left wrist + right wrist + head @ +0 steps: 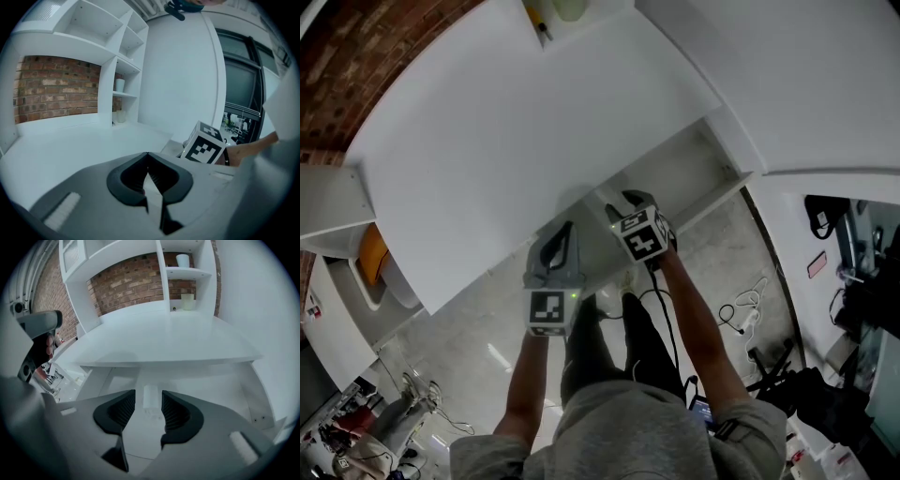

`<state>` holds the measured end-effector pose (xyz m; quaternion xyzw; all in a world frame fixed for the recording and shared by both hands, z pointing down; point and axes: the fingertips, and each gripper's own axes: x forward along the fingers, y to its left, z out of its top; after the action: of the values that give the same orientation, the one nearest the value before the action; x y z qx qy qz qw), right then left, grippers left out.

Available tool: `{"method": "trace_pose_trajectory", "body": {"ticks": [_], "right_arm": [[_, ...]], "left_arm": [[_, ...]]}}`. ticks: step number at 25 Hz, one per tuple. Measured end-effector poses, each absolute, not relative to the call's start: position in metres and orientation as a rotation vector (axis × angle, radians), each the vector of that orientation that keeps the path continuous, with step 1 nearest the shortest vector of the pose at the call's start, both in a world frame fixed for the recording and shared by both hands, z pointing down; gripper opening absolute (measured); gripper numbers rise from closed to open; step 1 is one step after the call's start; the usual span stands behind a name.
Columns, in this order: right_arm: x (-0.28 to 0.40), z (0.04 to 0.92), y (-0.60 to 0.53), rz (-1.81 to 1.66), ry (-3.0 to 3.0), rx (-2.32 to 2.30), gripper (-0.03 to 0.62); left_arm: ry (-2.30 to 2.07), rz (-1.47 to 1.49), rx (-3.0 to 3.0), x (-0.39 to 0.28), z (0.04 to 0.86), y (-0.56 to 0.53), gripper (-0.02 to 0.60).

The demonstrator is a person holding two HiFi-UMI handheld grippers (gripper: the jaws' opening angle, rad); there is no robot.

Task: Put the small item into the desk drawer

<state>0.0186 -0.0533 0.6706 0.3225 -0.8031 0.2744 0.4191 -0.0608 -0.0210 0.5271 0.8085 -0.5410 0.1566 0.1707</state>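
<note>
Release step, judged complete: the small white oblong item (150,397) lies on the floor of the open white desk drawer (211,390), below the front edge of the white desk (168,338). The right gripper (148,405) is spread above the item and holds nothing. The left gripper (148,164) is pressed together and empty. The next move calls for pushing the drawer squarely shut.

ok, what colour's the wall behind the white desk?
Red-brown brick wall, clearest in the right gripper view.

Head view looks steeply down; both gripper views face the desk (70,150), sharing, seemingly, its shelves (187,273).
</note>
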Motion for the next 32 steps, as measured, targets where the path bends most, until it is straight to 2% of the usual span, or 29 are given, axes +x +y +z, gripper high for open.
{"method": "trace_pose_trajectory", "body": {"ticks": [32], "right_arm": [[0.05, 0.394, -0.034, 0.307, -2.433, 1.178, 0.04]], "left_arm": [[-1.791, 0.311, 2.376, -0.059, 0.365, 0.015, 0.012]]}}
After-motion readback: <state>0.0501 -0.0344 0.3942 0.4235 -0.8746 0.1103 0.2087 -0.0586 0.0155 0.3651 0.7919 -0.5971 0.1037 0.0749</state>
